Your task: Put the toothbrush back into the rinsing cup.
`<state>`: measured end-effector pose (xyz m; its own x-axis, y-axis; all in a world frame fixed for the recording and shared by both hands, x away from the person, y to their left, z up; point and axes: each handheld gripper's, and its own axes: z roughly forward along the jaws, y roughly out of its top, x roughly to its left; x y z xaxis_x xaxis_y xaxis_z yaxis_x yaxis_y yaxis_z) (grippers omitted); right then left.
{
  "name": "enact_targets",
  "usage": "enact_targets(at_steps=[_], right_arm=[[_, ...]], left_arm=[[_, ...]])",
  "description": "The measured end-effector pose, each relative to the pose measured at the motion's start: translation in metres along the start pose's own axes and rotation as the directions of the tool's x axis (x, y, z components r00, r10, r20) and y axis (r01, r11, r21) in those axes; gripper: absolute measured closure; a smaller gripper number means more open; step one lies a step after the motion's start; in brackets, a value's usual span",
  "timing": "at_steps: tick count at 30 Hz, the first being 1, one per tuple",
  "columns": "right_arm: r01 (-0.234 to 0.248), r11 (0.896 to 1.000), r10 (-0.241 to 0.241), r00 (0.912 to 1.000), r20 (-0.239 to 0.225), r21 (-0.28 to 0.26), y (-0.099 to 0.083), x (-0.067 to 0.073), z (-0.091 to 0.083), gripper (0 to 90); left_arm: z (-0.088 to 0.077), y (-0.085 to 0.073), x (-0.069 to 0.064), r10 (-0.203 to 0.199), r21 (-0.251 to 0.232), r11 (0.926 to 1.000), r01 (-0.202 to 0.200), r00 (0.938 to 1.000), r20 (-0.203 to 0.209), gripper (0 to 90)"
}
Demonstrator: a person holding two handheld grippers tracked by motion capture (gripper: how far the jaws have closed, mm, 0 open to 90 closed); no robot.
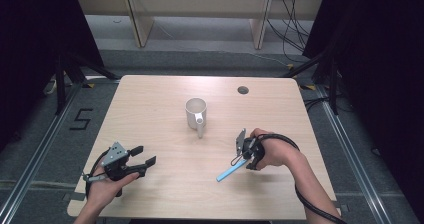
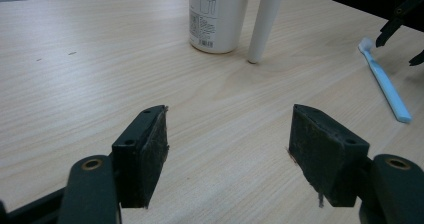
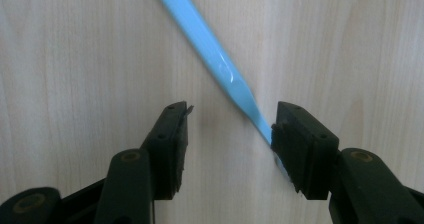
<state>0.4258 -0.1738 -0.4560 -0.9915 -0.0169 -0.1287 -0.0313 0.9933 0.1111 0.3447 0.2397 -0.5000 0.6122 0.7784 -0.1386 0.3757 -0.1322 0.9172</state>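
Your right gripper (image 3: pixel 227 134) sits closest to its own camera, pointing straight down at the desk (image 1: pixel 165 194), jaws wide apart with nothing clamped. The light blue toothbrush (image 3: pixel 210 49) lies flat on the wood beneath it, running at a slant between the jaws and passing under the right-hand one; the pads do not press on it. From the high view, that toothbrush (image 1: pixel 230 172) rests on the desk's right half, near your edge, its upper end under the right gripper (image 1: pixel 243 153). Your left gripper (image 1: pixel 142 156) is well apart on the left side, held just above the desk, jaws spread and empty. A white mug (image 1: pixel 196 112) stands upright near the middle of the desk, its handle turned toward you.
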Motion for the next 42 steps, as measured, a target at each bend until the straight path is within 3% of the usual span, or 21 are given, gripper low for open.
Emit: enact_targets(at_steps=[2, 5, 6, 7, 8, 11, 12, 15, 18, 19, 21, 22, 23, 24, 29, 31, 36, 40, 41, 42], right_arm=[[-0.038, 0.999, 0.038, 0.9993, -0.005, 0.018, 0.004, 0.003, 0.002, 49.2], [0.013, 1.0, -0.013, 0.9999, -0.009, 0.006, 0.009, 0.001, 0.006, 49.9], [-0.025, 1.0, 0.026, 0.9995, -0.02, 0.007, 0.011, 0.004, 0.007, 50.3], [0.012, 1.0, -0.013, 0.9998, -0.016, -0.004, 0.012, 0.002, 0.009, 50.8], [0.001, 1.0, -0.001, 0.9998, -0.02, 0.021, 0.013, 0.001, 0.009, 51.6], [0.008, 1.0, -0.008, 0.9995, -0.029, 0.006, 0.016, 0.0, 0.012, 53.8], [-0.018, 1.0, 0.019, 0.999, -0.041, 0.02, 0.016, 0.001, 0.013, 54.4], [0.034, 0.999, -0.033, 0.9983, -0.048, 0.021, 0.017, -0.003, 0.016, 55.5], [0.02, 0.999, -0.018, 0.9982, -0.056, 0.025, 0.018, -0.003, 0.015, 56.3], [0.035, 0.999, -0.034, 0.9981, -0.051, 0.019, 0.019, -0.005, 0.015, 56.6], [-0.001, 1.0, 0.003, 0.9982, -0.061, 0.023, 0.02, -0.003, 0.015, 57.0], [0.05, 0.999, -0.049, 0.9972, -0.057, 0.009, 0.022, -0.006, 0.016, 57.0], [0.059, 0.998, -0.059, 0.9964, -0.061, 0.002, 0.022, -0.006, 0.016, 57.1], [0.006, 1.0, -0.003, 0.9977, -0.067, 0.031, 0.023, -0.002, 0.016, 57.3], [0.073, 0.997, -0.071, 0.9945, -0.077, 0.022, 0.025, -0.006, 0.02, 57.7], [0.023, 0.999, -0.021, 0.9965, -0.081, 0.028, 0.024, -0.003, 0.021, 58.0], [0.03, 0.999, -0.027, 0.9959, -0.086, 0.03, 0.024, -0.004, 0.021, 60.0], [0.023, 0.999, -0.019, 0.9938, -0.11, 0.039, 0.025, -0.005, 0.021, 64.9], [0.049, 0.998, -0.044, 0.9924, -0.115, 0.041, 0.025, -0.007, 0.021, 66.9], [0.036, 0.998, -0.03, 0.9916, -0.126, 0.043, 0.026, -0.006, 0.021, 68.8]], left_arm=[[-0.001, 0.0, 0.0, 0.0, 0.007, 1.0, 0.0, 1.0, -0.008, 31.0], [-0.001, 0.0, 0.0, 0.001, 0.007, 1.0, -0.001, 1.0, -0.008, 31.0], [-0.001, 0.0, 0.0, 0.0, 0.006, 1.0, 0.0, 1.0, -0.006, 31.0], [0.0, -0.001, 0.001, -0.001, 0.001, 1.0, 0.001, 1.0, 0.0, 31.0], [0.0, -0.001, 0.001, -0.001, 0.001, 1.0, 0.001, 1.0, 0.0, 31.0], [0.0, -0.001, 0.0, -0.002, 0.001, 1.0, 0.002, 1.0, 0.004, 31.0], [0.0, -0.001, 0.0, -0.002, 0.001, 1.0, 0.002, 1.0, 0.004, 31.0], [0.0, -0.001, 0.0, 0.0, 0.003, 1.0, 0.0, 1.0, 0.002, 31.0], [-0.001, -0.001, 0.0, 0.001, 0.014, 0.9999, -0.001, 1.0, -0.007, 31.0], [0.0, -0.001, 0.0, 0.001, 0.013, 0.9999, -0.001, 1.0, -0.006, 31.0], [0.0, -0.001, 0.0, 0.001, 0.005, 1.0, -0.001, 1.0, 0.003, 31.0], [0.0, -0.001, 0.0, 0.002, 0.005, 1.0, -0.002, 1.0, 0.002, 31.0], [0.0, -0.001, 0.0, 0.002, 0.004, 1.0, -0.002, 1.0, 0.001, 31.0], [0.0, 0.0, 0.001, 0.001, 0.003, 1.0, -0.001, 1.0, 0.001, 31.0], [-0.001, 0.0, 0.001, 0.003, 0.008, 1.0, -0.003, 1.0, -0.007, 31.0], [0.0, -0.001, 0.001, 0.002, 0.002, 1.0, -0.002, 1.0, 0.001, 31.0], [0.0, 0.0, 0.001, 0.002, 0.002, 1.0, -0.002, 1.0, 0.0, 31.0], [0.0, 0.0, 0.0, -0.002, 0.002, 1.0, 0.002, 1.0, -0.001, 31.0], [0.0, -0.001, 0.0, -0.002, 0.004, 1.0, 0.002, 1.0, -0.001, 31.0], [0.0, -0.001, 0.0, 0.002, 0.003, 1.0, -0.002, 1.0, 0.002, 31.1]])
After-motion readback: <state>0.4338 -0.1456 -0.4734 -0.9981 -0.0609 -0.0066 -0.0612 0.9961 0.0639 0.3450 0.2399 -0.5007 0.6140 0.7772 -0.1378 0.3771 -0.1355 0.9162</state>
